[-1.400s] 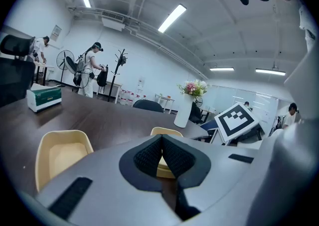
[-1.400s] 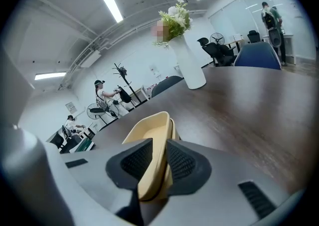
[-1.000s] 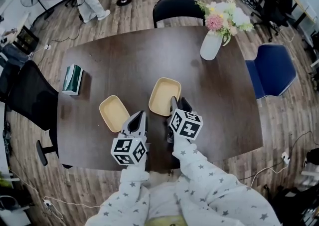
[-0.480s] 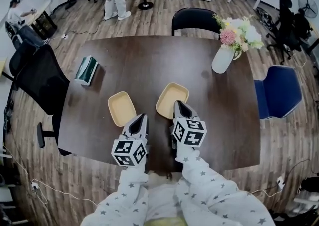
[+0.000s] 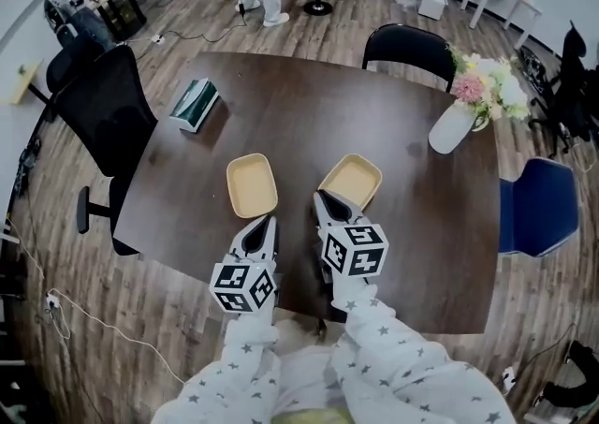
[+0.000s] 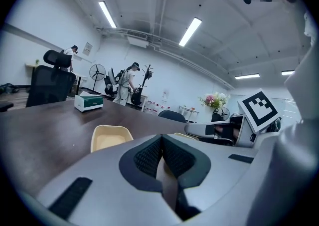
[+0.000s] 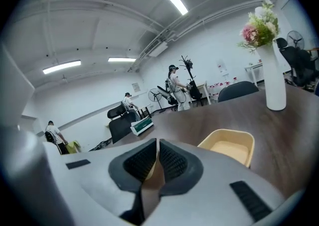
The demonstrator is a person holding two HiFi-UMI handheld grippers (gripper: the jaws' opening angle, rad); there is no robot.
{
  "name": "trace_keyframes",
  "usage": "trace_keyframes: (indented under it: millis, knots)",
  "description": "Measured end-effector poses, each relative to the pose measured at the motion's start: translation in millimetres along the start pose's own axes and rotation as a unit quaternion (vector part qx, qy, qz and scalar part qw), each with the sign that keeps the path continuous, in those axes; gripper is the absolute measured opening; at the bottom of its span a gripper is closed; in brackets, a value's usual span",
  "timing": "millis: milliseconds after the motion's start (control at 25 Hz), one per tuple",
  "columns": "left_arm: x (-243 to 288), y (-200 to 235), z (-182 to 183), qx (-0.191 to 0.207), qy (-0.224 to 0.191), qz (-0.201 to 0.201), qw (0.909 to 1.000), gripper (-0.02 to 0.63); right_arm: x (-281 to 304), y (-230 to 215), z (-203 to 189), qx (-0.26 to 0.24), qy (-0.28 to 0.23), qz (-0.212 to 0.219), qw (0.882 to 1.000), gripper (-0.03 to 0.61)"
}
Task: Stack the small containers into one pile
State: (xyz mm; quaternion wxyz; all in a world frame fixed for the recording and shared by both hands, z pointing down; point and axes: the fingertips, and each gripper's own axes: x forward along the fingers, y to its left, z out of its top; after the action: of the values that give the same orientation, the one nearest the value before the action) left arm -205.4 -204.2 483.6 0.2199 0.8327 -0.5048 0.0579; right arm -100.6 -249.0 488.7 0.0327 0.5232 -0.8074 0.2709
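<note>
– Right hand-held gripper (image 5: pixel 321 197): what has it got?
– Start with the surface (image 5: pixel 281 104). It is dark wood with two beige containers side by side and apart, so there is no pile yet. The right container (image 5: pixel 354 179) has its near corner at that gripper's tip. The jaws have just been closing and now stand narrow, with a beige strip of rim between the pads. I judge it gripped, though I cannot tell whether it is clear of the surface.
– And the other?
– The left container (image 5: pixel 251 184) lies flat and untouched, so it is probably the base. The left hand-held gripper (image 5: pixel 265 223) hovers just short of its near edge, jaws pressed together on nothing.
– So what's left?
– Nearly everything: carry the right container across and nest it in the left one.
</note>
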Motion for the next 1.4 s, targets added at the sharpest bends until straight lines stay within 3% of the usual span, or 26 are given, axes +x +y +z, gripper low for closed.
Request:
trace_keyframes:
  millis: [400,520,680,840,1240,1400]
  knots:
    - [-29,57,-7,-0.02,0.01,0.042,0.9989,0.026,58,54,-36,-0.016,0.049,0.043,0.998,0.035]
    - [-35,70,-8,-0.025,0.013,0.047,0.9985,0.026,73,58,-47,-0.026,0.067,0.037,0.997,0.039]
    - [-41,89,-12,-0.033,0.017,0.054,0.9979,0.026,96,58,-62,-0.017,0.089,0.024,0.996,0.116]
    - [-44,106,-15,-0.04,0.025,0.057,0.9972,0.026,113,50,-74,-0.015,0.105,-0.005,0.994,0.147]
    - [-41,121,-17,-0.041,0.042,0.047,0.9972,0.026,131,35,-93,0.001,0.143,-0.047,0.989,0.14]
    - [-38,120,-16,-0.038,0.044,0.039,0.9975,0.026,131,28,-102,-0.011,0.162,-0.071,0.984,0.063]
